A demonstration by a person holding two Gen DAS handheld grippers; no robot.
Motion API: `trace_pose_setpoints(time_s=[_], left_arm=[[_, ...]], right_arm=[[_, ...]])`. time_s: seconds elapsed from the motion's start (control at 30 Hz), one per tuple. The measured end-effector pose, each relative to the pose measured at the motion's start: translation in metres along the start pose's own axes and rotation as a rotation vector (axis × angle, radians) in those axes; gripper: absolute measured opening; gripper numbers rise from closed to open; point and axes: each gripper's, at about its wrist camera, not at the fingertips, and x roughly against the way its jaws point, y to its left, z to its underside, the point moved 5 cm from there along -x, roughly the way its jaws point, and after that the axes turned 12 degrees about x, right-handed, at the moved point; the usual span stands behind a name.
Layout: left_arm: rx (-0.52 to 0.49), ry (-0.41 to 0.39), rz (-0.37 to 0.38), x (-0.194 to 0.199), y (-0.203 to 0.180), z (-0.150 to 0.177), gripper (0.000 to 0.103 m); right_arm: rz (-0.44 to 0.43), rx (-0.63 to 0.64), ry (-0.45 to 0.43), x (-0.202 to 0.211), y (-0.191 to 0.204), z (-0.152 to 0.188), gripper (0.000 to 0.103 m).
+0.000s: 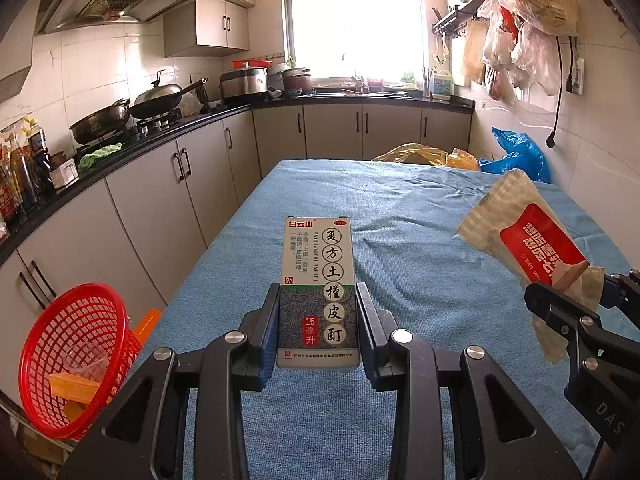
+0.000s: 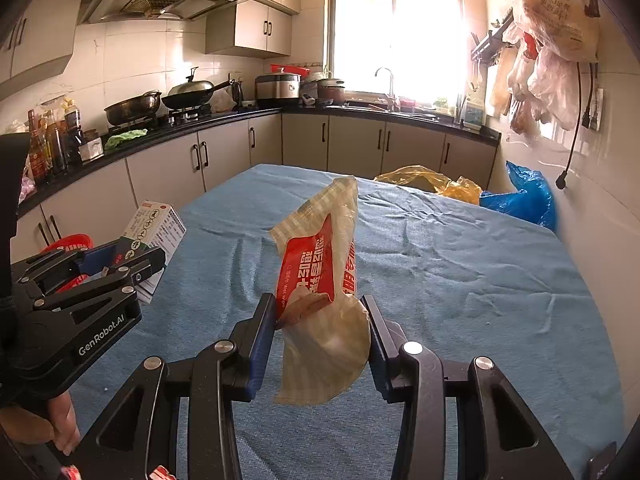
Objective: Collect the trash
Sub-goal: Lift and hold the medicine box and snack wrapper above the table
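red basket (image 1: 72, 360): at eight o'clock off the surface edge, tilted; you could miss its mouth and drop things on the floor.
left claw (image 1: 318, 322): clamped on the medicine box (image 1: 318, 280), held above the blue cloth (image 1: 400, 220); only the lower half is pinched, so a quick swing may lever it out.
right claw (image 2: 320, 328): closed on the wet-wipe packet (image 2: 320, 280) at three o'clock; it's limp and bowed, so it may slip free.

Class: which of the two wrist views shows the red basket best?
The left wrist view: the red basket shows almost whole beside the table, with scraps inside. The right wrist view shows only a red sliver behind the left gripper.
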Motion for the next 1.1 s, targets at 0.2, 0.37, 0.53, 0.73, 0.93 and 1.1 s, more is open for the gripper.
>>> trace_pose_setpoints(time_s=[0.2, 0.37, 0.53, 0.73, 0.93, 1.1], left_arm=[[0.000, -0.002, -0.002, 0.000, 0.000, -0.001, 0.033], [0.000, -0.003, -0.002, 0.000, 0.000, -0.001, 0.033], [-0.001, -0.001, -0.002, 0.000, 0.000, 0.000, 0.033], [-0.001, 0.000, -0.002, 0.000, 0.000, 0.000, 0.033], [-0.001, 0.004, -0.005, 0.001, 0.001, -0.001, 0.033], [0.014, 0.020, -0.005, -0.001, 0.003, -0.003, 0.033]], right_arm=[[0.021, 0.012, 0.006, 0.000, 0.000, 0.001, 0.046], [0.034, 0.019, 0.012, -0.001, 0.001, 0.001, 0.046], [0.043, 0.021, 0.016, 0.000, 0.002, 0.001, 0.046], [0.045, 0.022, 0.014, -0.001, 0.002, 0.001, 0.046], [0.033, 0.003, -0.004, 0.004, 0.000, -0.001, 0.046], [0.024, -0.012, -0.030, 0.011, -0.005, -0.004, 0.046]])
